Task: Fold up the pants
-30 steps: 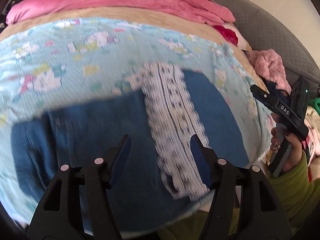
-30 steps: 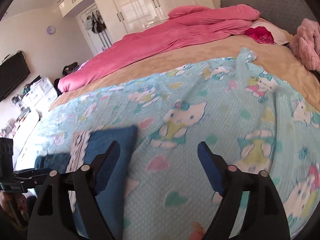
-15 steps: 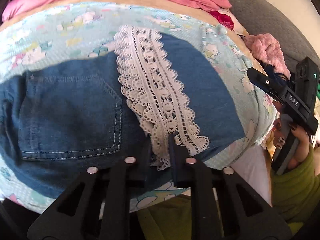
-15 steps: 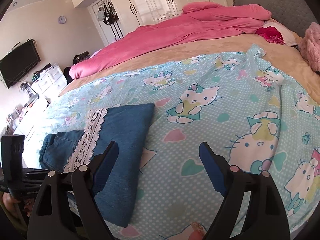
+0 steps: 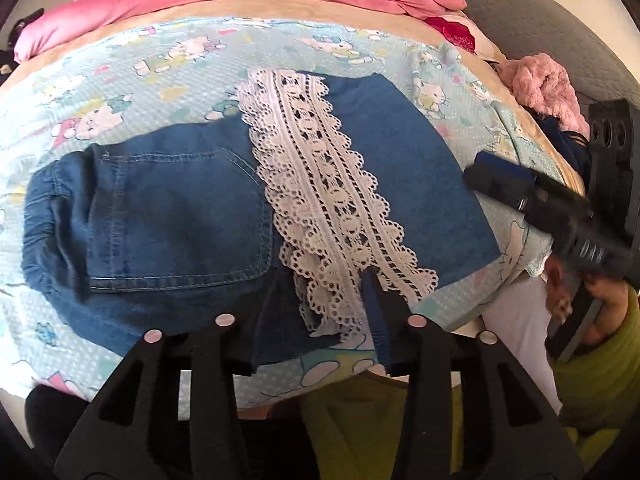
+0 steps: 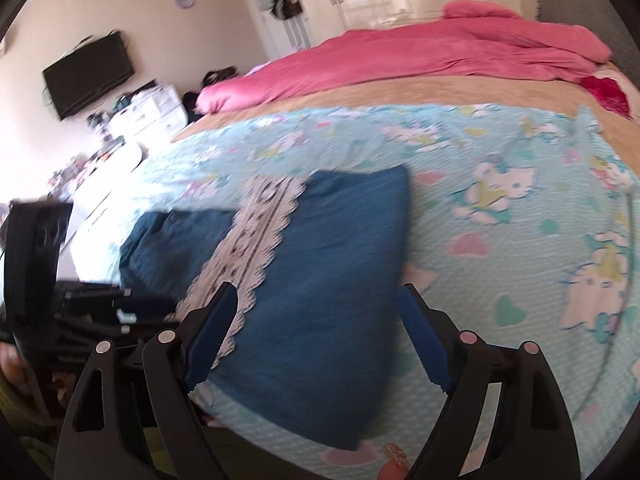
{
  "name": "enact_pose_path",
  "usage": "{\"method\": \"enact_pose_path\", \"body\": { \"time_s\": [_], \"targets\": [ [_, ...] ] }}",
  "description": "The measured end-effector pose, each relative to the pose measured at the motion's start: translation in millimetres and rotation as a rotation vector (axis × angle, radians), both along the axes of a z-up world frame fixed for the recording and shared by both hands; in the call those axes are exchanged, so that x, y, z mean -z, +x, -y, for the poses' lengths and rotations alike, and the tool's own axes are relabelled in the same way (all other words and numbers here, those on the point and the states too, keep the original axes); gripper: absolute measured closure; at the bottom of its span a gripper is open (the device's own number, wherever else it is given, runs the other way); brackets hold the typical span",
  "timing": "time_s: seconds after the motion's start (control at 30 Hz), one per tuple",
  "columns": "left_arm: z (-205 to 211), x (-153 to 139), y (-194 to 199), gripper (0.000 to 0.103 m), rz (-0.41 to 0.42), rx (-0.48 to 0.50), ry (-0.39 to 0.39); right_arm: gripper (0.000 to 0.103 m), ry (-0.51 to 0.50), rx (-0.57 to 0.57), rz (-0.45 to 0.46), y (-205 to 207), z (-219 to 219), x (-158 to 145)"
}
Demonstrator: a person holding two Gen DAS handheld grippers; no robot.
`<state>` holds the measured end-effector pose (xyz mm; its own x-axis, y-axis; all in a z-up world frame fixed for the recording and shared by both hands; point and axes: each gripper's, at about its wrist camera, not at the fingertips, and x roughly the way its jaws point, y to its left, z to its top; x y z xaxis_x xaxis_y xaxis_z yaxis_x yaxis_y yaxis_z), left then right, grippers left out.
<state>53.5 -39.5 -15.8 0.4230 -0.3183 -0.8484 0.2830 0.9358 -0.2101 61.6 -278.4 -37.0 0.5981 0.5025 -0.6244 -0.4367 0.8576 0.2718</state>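
Blue denim pants (image 5: 168, 220) with a white lace trim (image 5: 328, 216) lie folded on the Hello Kitty blanket (image 5: 160, 64). My left gripper (image 5: 320, 328) is open at the near edge of the pants, its fingers either side of the lace end. My right gripper (image 6: 316, 340) is open and empty above the near right part of the pants (image 6: 320, 272). It also shows in the left wrist view (image 5: 496, 184) at the right, beside the pants' right edge. The left gripper shows in the right wrist view (image 6: 120, 304) at the left.
A pink duvet (image 6: 400, 56) lies bunched at the far side of the bed. A pink fluffy item (image 5: 544, 84) and a grey headboard (image 5: 560, 28) are at the right. A TV (image 6: 88, 72) and drawers (image 6: 148, 112) stand by the wall.
My left gripper closed at the lace end half a second ago and has opened again, pulling back slightly. My right gripper has swung left over the pants' right part.
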Motion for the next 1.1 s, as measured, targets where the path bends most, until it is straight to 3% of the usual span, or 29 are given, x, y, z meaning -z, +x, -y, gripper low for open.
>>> {"method": "enact_pose_path", "body": {
  "time_s": [0.07, 0.17, 0.37, 0.5, 0.6, 0.7, 0.87, 1.1],
  "targets": [
    [-2.0, -1.4, -0.3, 0.064, 0.007, -0.007, 0.006, 0.033, -0.011, -0.014, -0.058, 5.3, -5.0, 10.9],
    [-5.2, -6.5, -0.9, 0.058, 0.024, -0.019, 0.012, 0.033, 0.017, 0.004, -0.104, 7.7, 0.4, 18.8],
    [-10.2, -22.4, -0.9, 0.041, 0.079, -0.042, 0.032, 0.031, 0.085, 0.079, -0.034, 5.0, 27.4, -7.1],
    [-15.4, -32.7, -2.0, 0.026, 0.118, -0.072, 0.057, 0.017, 0.132, 0.159, 0.003, 5.6, 48.4, -21.6],
    [-23.2, -38.7, -2.5, 0.020, 0.137, -0.105, 0.062, 0.009, 0.184, 0.222, 0.024, 7.6, 60.8, -30.0],
    [-31.4, -44.8, -2.9, 0.012, 0.153, -0.135, 0.061, 0.007, 0.190, 0.303, 0.060, 6.9, 71.0, -41.1],
    [-48.3, -54.6, -5.8, 0.010, 0.188, -0.185, 0.060, 0.007, 0.118, 0.400, 0.130, 2.6, 71.6, -58.5],
    [-88.1, -58.5, -13.7, 0.010, 0.209, -0.272, 0.045, 0.004, 0.081, 0.348, 0.169, 4.6, 40.9, -76.4]
  ]
}}
